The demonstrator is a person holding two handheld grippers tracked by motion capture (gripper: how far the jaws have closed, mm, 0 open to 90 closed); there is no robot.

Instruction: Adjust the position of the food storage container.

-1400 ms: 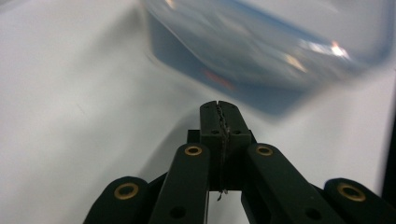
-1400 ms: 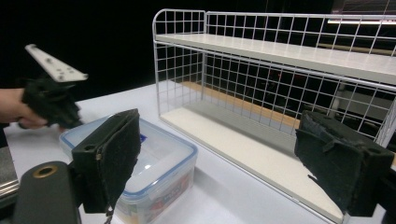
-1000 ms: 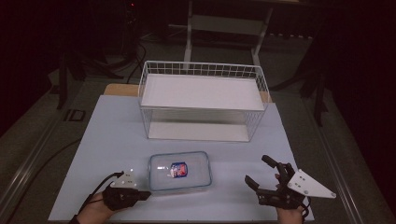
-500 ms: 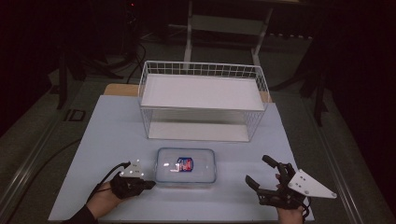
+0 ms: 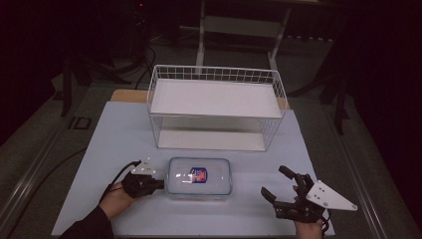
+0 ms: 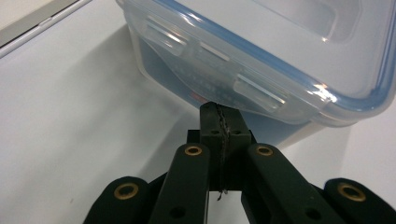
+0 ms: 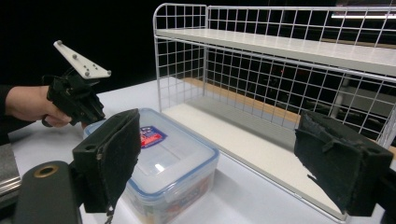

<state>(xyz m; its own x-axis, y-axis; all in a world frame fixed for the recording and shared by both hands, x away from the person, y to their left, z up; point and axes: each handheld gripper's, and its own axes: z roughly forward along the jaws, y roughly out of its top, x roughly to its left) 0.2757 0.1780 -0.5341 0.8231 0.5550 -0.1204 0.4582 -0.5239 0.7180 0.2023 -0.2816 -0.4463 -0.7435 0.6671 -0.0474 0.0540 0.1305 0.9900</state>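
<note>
The left gripper (image 6: 219,116) has its fingers (image 6: 211,122) pressed together with nothing between them, and their joined tips stand right at the short end wall of the clear plastic container (image 6: 261,56), directly under the latch tab of its blue-rimmed lid; whether the tips touch the wall or stop just short of it cannot be told. In the high view that same left gripper (image 5: 160,183) lies low on the desk (image 5: 114,134) with its fingers pointed at the container (image 5: 200,177), which sits just beyond them, lid on and flat on the desk, a red and blue label showing through the lid. The hand (image 5: 117,198) holding this gripper comes in from the near edge. The right gripper (image 5: 275,184) has its fingers (image 5: 287,172) spread wide, holding nothing; the container lies well apart from them, off to their side toward the left gripper. In the right gripper view the two black fingers (image 7: 112,158) frame the scene, with the container (image 7: 163,163) ahead of the one on the picture's left and clear of both, and the left gripper (image 7: 95,112) at the box's far end. Beyond both sets of fingers and past the container stands a white wire shelf rack (image 5: 215,107), apart from the box.
</note>
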